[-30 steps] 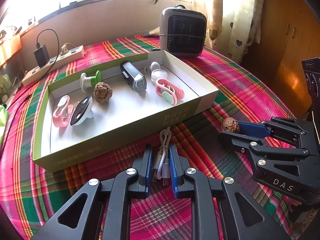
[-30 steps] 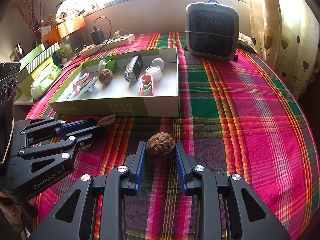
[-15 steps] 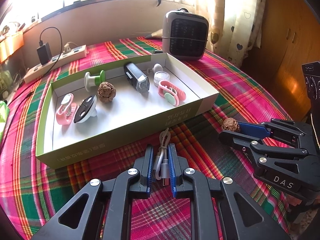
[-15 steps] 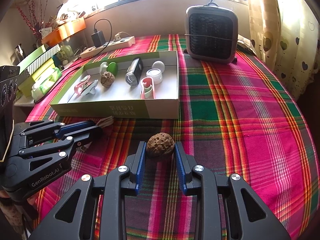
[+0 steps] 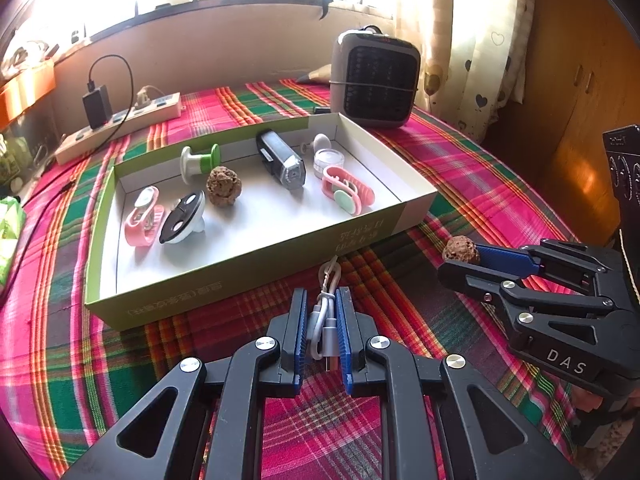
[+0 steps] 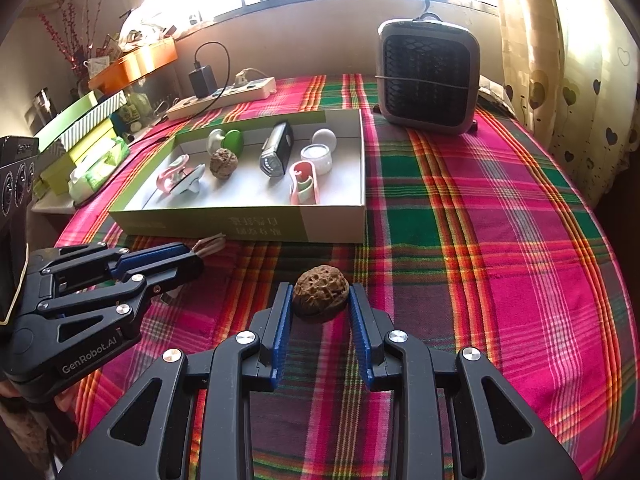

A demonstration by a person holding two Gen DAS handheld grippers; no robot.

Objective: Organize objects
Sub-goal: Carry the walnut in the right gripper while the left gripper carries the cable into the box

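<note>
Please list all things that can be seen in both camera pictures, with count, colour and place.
box: 1, green outside, white inside, on the cloth
walnut in box: 1, brown
pink clips: 2, one at each end of the box
bike light: 1, black, mid box
small jar: 1, clear white, far right of the box
green-white spool: 1, far side of the box
black-white disc: 1, beside the left clip
heater: 1, grey, behind the box
power strip: 1, cream, far left
tablecloth: 1, plaid
left gripper: shut on white cable
right gripper: shut on walnut

Two walnuts (image 6: 319, 294) (image 5: 223, 186), two pink bands (image 5: 347, 194) (image 5: 143, 222), one cable (image 5: 325, 312) — one box (image 5: 248, 276), one heater (image 5: 375, 83).
</note>
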